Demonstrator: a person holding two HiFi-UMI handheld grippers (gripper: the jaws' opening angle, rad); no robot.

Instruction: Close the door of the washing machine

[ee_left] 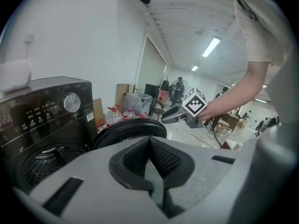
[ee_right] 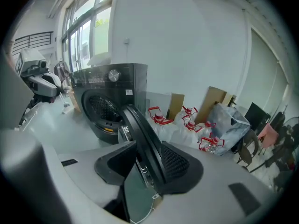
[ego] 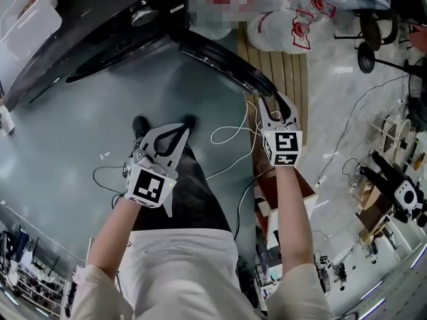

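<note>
The dark washing machine (ego: pixel 100 19) stands at the top left of the head view, its round door (ego: pixel 220 59) swung wide open toward me. My right gripper (ego: pixel 277 102) is at the door's free edge. In the right gripper view the door rim (ee_right: pixel 140 125) runs between the jaws of the right gripper (ee_right: pixel 148 146), which stand apart around it with a gap on the left side. My left gripper (ego: pixel 179 131) hangs lower over the floor, shut and empty. The left gripper view shows the left gripper (ee_left: pixel 149 141) with pads meeting, and beyond it the drum opening (ee_left: pixel 51 164), the door (ee_left: pixel 131 127) and the right gripper (ee_left: pixel 166 118).
Bagged water bottles (ego: pixel 287 19) lie on a wooden pallet (ego: pixel 283 72) just behind the door. White cables (ego: pixel 230 135) trail across the grey floor. A chair (ego: pixel 370 39) stands at the far right, and a white machine (ego: pixel 400 192) and benches line the right side.
</note>
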